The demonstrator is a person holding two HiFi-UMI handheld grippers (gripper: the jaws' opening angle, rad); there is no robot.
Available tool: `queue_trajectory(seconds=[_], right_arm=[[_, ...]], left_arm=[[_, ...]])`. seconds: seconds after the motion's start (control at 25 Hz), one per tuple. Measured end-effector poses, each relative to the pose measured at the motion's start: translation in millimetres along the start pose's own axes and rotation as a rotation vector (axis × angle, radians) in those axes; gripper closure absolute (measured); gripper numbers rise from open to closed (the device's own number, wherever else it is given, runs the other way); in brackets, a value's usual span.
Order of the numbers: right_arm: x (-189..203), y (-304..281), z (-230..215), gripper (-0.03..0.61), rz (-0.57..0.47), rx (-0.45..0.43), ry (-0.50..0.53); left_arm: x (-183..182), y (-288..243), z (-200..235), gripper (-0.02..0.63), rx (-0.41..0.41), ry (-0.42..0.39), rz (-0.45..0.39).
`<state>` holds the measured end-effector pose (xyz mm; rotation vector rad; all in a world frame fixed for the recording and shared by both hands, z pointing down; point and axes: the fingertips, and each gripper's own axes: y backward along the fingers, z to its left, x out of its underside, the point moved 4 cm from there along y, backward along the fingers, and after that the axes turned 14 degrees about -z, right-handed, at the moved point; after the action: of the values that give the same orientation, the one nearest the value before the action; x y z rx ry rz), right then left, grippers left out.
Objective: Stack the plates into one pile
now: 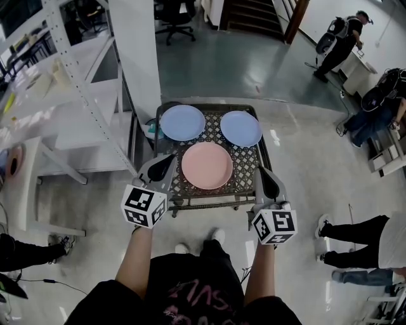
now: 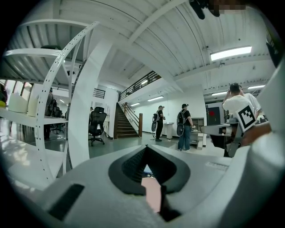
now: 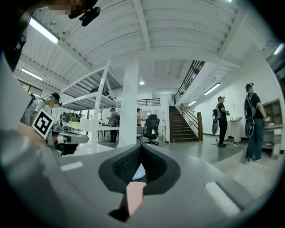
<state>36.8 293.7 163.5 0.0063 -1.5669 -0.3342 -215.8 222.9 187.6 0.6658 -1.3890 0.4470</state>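
Three plates lie apart on a low table with a dark wire-mesh top (image 1: 245, 166). A pink plate (image 1: 207, 165) is nearest me, a blue plate (image 1: 182, 122) lies at the far left, and a second blue plate (image 1: 240, 128) at the far right. My left gripper (image 1: 166, 161) is held level at the table's near left corner, shut and empty. My right gripper (image 1: 265, 174) hovers at the near right corner, also shut and empty. In the left gripper view a sliver of the pink plate (image 2: 151, 192) shows below the closed jaws. The right gripper view shows the same pink plate (image 3: 134, 197).
A white shelving rack (image 1: 76, 89) and a white pillar (image 1: 134, 44) stand left of the table. An office chair (image 1: 174, 16) and stairs (image 1: 254, 16) are at the back. People stand at the right (image 1: 339, 38), (image 1: 355, 238). My own feet (image 1: 217, 236) are just under the table's near edge.
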Motion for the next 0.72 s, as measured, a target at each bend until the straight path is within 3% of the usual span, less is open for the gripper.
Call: queue_trajectory(seconds=[0.72], right_arm=[[35.5, -37.4, -34.7, 0.568, 0.042, -0.018, -0.053]], left_arm=[[32.2, -34.1, 12.2, 0.615, -0.053, 0.014, 0.063]])
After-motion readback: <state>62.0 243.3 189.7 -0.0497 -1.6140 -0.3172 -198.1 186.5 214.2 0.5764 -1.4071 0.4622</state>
